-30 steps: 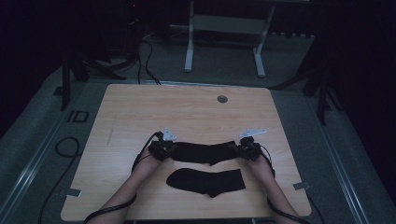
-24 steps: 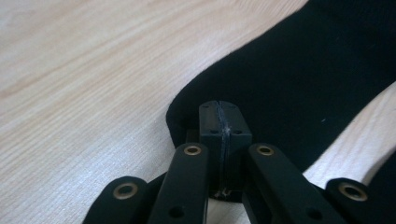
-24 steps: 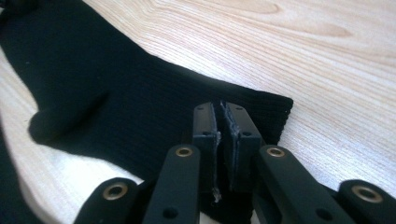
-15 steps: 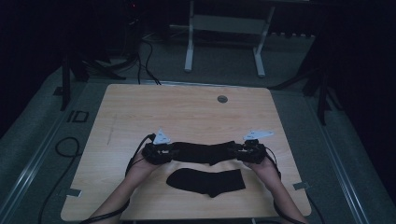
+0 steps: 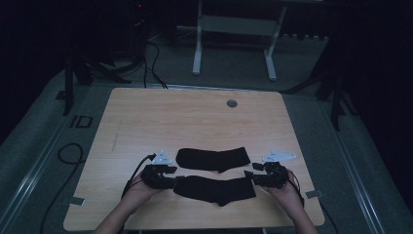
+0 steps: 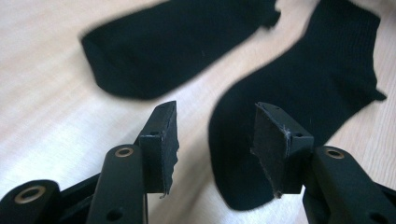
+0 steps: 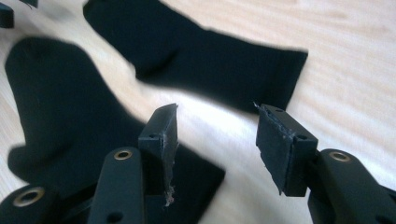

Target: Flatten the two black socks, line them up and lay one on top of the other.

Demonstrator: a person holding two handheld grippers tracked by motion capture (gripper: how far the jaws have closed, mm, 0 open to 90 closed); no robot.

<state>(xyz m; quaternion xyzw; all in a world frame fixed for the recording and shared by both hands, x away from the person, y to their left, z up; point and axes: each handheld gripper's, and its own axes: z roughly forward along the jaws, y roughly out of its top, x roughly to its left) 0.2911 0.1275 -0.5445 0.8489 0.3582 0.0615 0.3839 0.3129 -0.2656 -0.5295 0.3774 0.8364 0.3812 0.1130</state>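
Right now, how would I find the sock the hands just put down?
Look at the wooden table, near its front edge. Two black socks lie side by side; it is the far sock, lying straight, beyond the near sock that lies between the grippers.

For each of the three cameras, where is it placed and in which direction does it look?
High view: above the person's side, facing forward and down on the table; shows forearms, left tongs, right tongs, far sock, near sock.
Left gripper view: rides the left tongs, looking along open black jaws at both socks.
Right gripper view: rides the right tongs, looking along open jaws from the opposite end.
Shared: both gripper views show the same two socks.
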